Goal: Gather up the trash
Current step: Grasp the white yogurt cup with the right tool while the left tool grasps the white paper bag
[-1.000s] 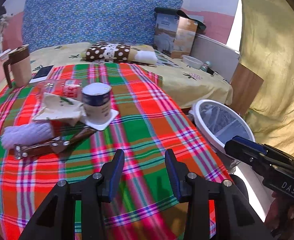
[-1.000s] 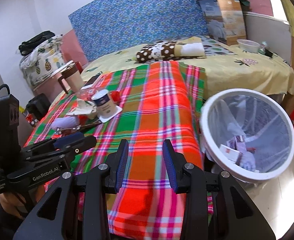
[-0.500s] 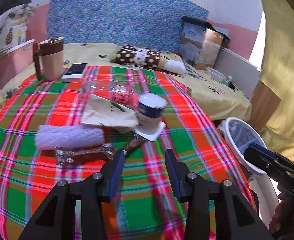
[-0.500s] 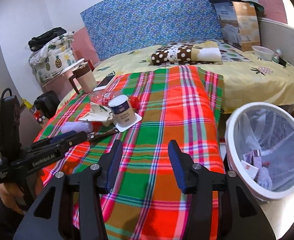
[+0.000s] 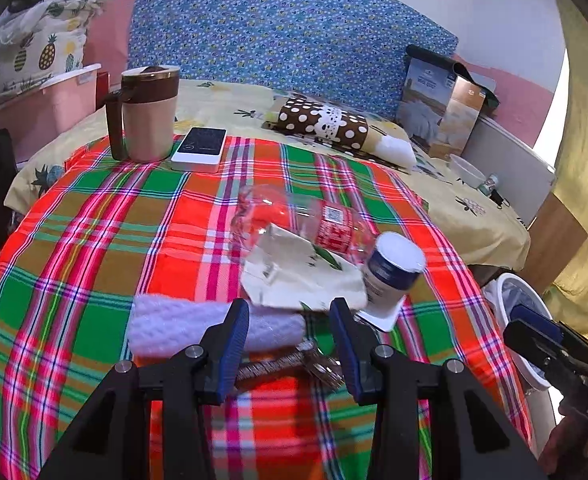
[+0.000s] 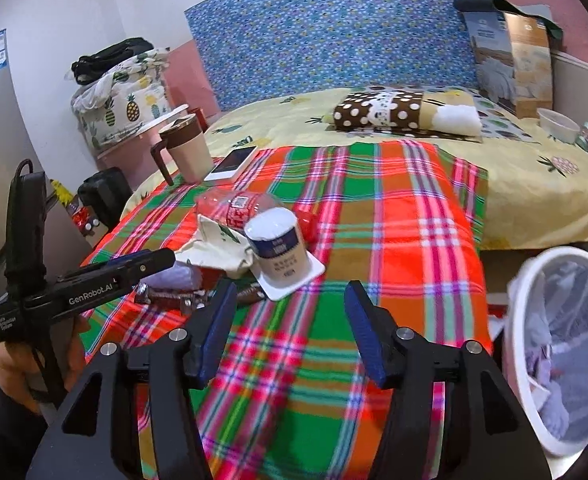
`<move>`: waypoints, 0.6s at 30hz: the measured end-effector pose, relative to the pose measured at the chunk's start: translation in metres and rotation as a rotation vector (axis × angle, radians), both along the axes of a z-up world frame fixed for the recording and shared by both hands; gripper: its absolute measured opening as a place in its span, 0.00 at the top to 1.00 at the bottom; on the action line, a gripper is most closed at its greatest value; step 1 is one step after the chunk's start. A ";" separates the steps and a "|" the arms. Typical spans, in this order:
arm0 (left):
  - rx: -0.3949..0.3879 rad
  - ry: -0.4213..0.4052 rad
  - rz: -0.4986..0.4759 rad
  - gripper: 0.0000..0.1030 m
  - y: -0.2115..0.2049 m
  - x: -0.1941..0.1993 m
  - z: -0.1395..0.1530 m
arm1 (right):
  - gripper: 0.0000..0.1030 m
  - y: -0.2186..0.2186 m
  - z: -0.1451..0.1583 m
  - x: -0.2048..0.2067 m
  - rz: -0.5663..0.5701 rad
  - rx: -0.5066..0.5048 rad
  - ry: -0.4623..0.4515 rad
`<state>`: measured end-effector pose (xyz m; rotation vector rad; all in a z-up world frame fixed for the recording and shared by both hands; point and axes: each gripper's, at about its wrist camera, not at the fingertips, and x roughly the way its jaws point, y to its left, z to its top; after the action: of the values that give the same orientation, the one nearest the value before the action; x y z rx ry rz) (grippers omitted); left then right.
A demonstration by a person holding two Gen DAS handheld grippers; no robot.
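Trash pile sits mid-counter on the plaid cloth (image 5: 94, 240): yogurt cup (image 5: 392, 270) on its peeled lid as landmark. Crumpled paper wrapper (image 5: 298, 276) touches the cup on the side away from the bin; clear plastic bottle (image 5: 306, 220) w/ red label lies just behind the cup; white tissue roll (image 5: 178, 328) and brown snack wrapper (image 5: 286, 364) lie in front of the wrapper paper, nearest the camera.

Change vs. a sec ago: left gripper (image 5: 290, 344) has swung from bare cloth toward the pile and closed in; its fingers now frame the tissue roll/snack wrapper edge. Jaws spread, holding nothing. Right gripper (image 6: 290, 328) also moved nearer, jaws wider than before, empty, cup just ahead of it. Means: approach phase prob. done, first pick looks imminent, nothing collected in this pass yet.

Around: white trash bin (image 6: 534, 280) off the counter edge, well beyond the cup on the right, already holding some scraps (contents blurry, can't ID). Mug (image 5: 146, 116) and phone (image 5: 200, 148) far behind the cup, not trash, I'd guess. Obstacles: items overlap, so grabbing one may drag neighbours; cup could tip.
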<state>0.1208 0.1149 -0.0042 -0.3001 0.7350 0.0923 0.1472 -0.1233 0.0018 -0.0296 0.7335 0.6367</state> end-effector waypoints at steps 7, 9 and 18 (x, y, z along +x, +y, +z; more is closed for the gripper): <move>-0.017 0.012 0.000 0.55 0.017 0.014 -0.006 | 0.44 0.025 -0.006 0.015 0.046 -0.032 -0.002; -0.023 0.017 -0.001 0.55 0.021 0.019 -0.008 | 0.44 0.030 -0.009 0.018 0.054 -0.048 -0.007; -0.052 0.036 -0.033 0.50 0.033 0.034 -0.017 | 0.44 0.042 -0.015 0.032 0.076 -0.087 -0.002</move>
<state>0.1547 0.1476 -0.0208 -0.3364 0.7783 0.0478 0.1794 -0.0809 -0.0128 -0.1387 0.7602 0.6768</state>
